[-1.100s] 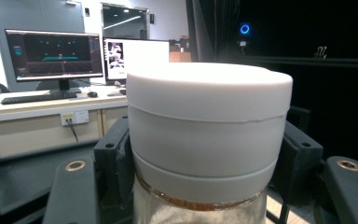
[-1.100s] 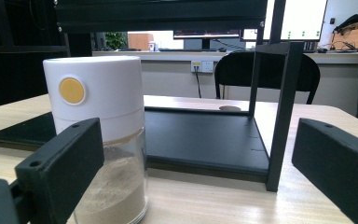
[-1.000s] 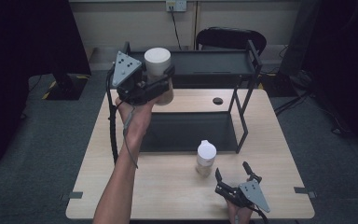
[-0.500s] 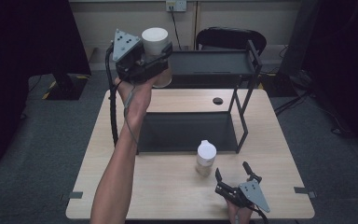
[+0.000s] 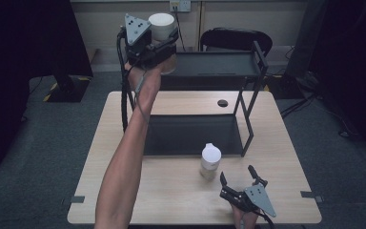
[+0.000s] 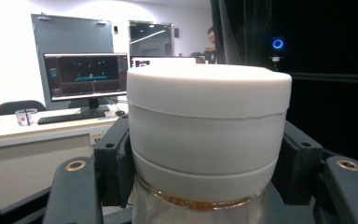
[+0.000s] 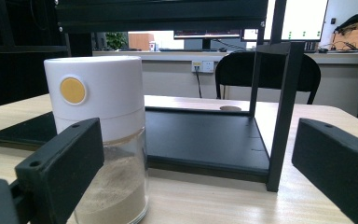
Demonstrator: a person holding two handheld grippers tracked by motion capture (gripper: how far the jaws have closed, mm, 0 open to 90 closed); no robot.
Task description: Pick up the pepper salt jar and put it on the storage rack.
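Wooden table (image 5: 124,143) with a black two-tier shelf (image 5: 205,71): the left gripper (image 5: 164,43) clamps a white-lidded jar (image 5: 162,24) high beside the top tier, seemingly for shelving. The right gripper (image 5: 240,183) rests open on the table near a second jar (image 5: 210,160), apparently awaiting its turn.

The left gripper (image 5: 164,45) has carried its white-lidded jar (image 5: 162,26) higher; farther toward the shelf's top tier (image 5: 219,64)

jar (image 5: 162,28) above rack (image 5: 219,71); shaker (image 5: 210,161) before rack, on table (image 5: 124,191)
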